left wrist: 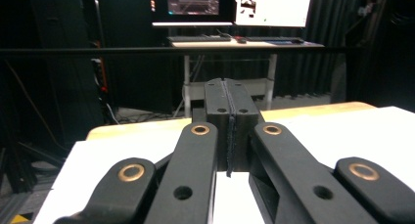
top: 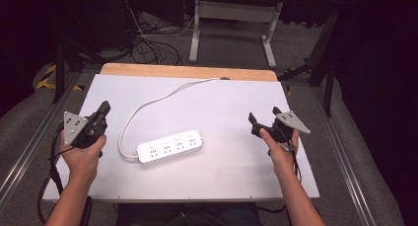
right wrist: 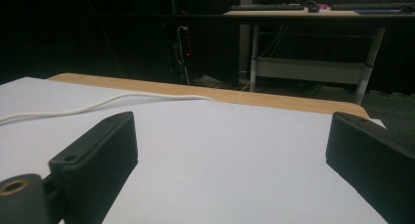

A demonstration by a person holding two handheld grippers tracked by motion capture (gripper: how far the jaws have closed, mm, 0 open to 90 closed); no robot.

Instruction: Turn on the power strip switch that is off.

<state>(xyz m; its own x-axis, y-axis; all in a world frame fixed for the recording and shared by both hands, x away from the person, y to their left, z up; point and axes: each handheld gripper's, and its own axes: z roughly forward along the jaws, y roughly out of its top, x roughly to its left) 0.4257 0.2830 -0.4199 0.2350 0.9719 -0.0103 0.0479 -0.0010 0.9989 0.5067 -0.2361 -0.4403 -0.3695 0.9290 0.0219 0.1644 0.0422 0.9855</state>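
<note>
A white power strip lies near the middle of the white table top, its white cord curling back toward the far wooden edge. At the table's left, a hand holds my left gripper just left of the strip. Its jaws are pressed together with nothing between them, as the left gripper view shows. On the right side, my right gripper is open and empty, with its jaws standing wide apart over the bare table. The cord runs across the far left there.
The far edge of the table is a wooden strip. Beyond it stand a white desk frame and cables on the floor. Monitors and a keyboard sit on a desk at the back. Metal rails flank the table.
</note>
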